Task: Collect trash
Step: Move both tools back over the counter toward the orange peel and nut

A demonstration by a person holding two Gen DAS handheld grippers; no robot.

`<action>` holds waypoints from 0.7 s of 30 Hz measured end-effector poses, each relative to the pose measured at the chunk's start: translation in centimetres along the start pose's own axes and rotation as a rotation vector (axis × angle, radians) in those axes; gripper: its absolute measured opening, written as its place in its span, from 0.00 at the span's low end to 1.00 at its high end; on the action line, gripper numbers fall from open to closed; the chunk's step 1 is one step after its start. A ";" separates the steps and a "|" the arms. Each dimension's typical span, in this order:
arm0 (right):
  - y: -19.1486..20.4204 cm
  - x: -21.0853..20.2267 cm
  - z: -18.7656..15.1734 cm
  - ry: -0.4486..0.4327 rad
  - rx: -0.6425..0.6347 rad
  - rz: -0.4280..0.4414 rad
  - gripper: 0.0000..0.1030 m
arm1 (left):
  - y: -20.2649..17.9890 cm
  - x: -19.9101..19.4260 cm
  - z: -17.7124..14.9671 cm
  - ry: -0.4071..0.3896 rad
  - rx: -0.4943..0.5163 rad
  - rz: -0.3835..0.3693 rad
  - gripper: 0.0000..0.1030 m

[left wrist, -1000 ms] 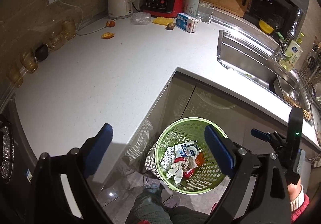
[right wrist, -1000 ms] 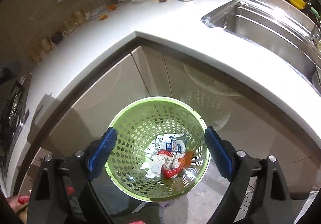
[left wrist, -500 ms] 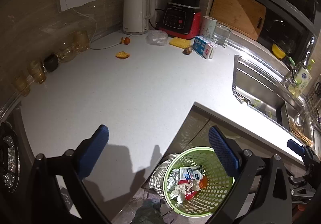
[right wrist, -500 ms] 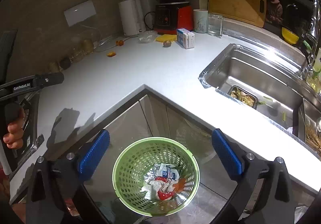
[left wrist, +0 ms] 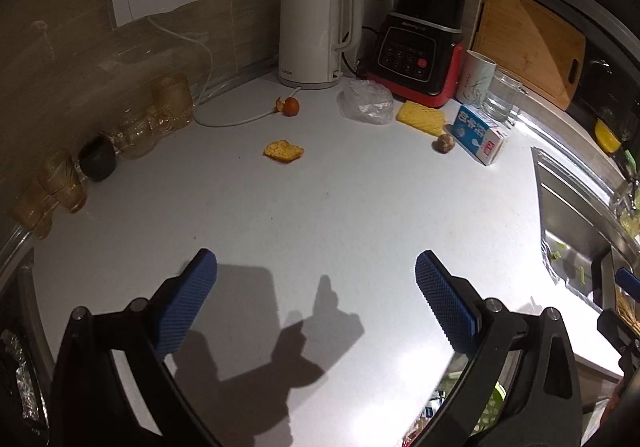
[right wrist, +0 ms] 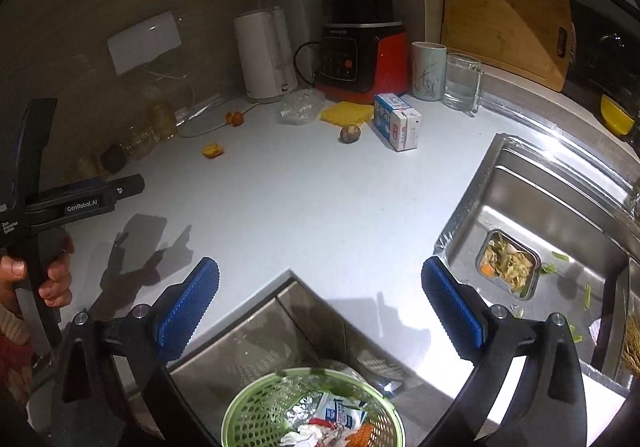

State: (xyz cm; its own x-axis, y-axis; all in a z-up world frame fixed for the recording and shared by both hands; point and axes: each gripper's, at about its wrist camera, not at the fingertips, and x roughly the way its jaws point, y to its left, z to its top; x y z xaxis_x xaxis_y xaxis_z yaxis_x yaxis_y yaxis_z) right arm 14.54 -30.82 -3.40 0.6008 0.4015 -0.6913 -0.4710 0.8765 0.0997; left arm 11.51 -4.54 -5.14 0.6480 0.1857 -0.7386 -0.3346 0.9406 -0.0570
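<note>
Trash lies at the back of the white counter (left wrist: 320, 215): an orange peel piece (left wrist: 283, 151) (right wrist: 213, 150), a small orange scrap (left wrist: 289, 105) by the cord, a crumpled plastic bag (left wrist: 366, 101) (right wrist: 302, 107), a yellow spongy piece (left wrist: 421, 118), a brown ball (left wrist: 444, 143) (right wrist: 350, 133) and a blue-white carton (left wrist: 480, 137) (right wrist: 398, 121). My left gripper (left wrist: 316, 271) hovers open over bare counter, well short of them. My right gripper (right wrist: 320, 275) is open above the counter's inner corner. The green basket (right wrist: 244, 403), holding wrappers, stands on the floor below it.
A white kettle (left wrist: 314, 35), red blender (left wrist: 420, 51), cup (left wrist: 476, 77) and glass mug (left wrist: 504, 97) line the back wall. Glass jars (left wrist: 160, 107) run along the left. The steel sink (right wrist: 560, 215) on the right holds a tin of food scraps (right wrist: 508, 265). A hand (right wrist: 56, 275) grips the left tool.
Both grippers have swung up and away from the green basket toward the counter. The basket has slid to the bottom edge of each view. The jaws stay wide and empty.
</note>
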 end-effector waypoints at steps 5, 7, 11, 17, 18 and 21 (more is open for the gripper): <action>0.2 6.3 3.4 0.035 -0.013 -0.006 0.98 | 2.0 6.1 3.3 0.011 -0.046 0.000 0.92; 0.1 9.0 4.7 0.052 -0.015 -0.009 0.98 | 2.6 8.9 4.5 0.024 -0.060 0.008 0.92; -0.3 13.9 7.0 0.084 -0.009 -0.024 0.98 | 3.4 13.9 6.5 0.052 -0.082 0.025 0.92; -1.4 19.2 9.2 0.097 0.014 -0.042 0.98 | 4.3 19.4 8.5 0.090 -0.122 0.054 0.92; -1.5 19.9 9.5 0.099 0.017 -0.045 0.98 | 4.3 19.9 8.7 0.093 -0.129 0.055 0.92; -2.1 21.6 10.1 0.107 0.028 -0.054 0.98 | 4.0 21.0 9.1 0.100 -0.136 0.062 0.92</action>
State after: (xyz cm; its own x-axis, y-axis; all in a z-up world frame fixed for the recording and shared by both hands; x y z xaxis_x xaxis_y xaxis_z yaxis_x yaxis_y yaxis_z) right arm 35.02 -21.33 -11.31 0.5513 0.3243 -0.7687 -0.4210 0.9036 0.0792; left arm 30.04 5.76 -14.80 0.5544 0.2069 -0.8061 -0.4656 0.8800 -0.0943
